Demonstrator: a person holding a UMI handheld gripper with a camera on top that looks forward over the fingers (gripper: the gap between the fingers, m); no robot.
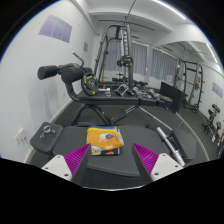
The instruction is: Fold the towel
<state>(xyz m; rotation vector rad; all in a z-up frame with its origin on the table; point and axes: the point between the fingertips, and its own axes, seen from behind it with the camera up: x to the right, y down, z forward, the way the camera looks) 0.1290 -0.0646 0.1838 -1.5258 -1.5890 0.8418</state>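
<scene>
Towel (104, 140) ahead of open gripper (107, 159).

Orange towel (104, 140) lies just ahead; table (70, 138) bare around it.

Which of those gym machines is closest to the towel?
The black weight bench, just beyond the orange folded towel; the tall cable rack stands farther back.

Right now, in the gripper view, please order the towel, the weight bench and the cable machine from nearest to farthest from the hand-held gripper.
1. Towel, just ahead of the open fingers.
2. Weight bench, beyond, to the left.
3. Cable machine, farthest, by the back wall.
</scene>
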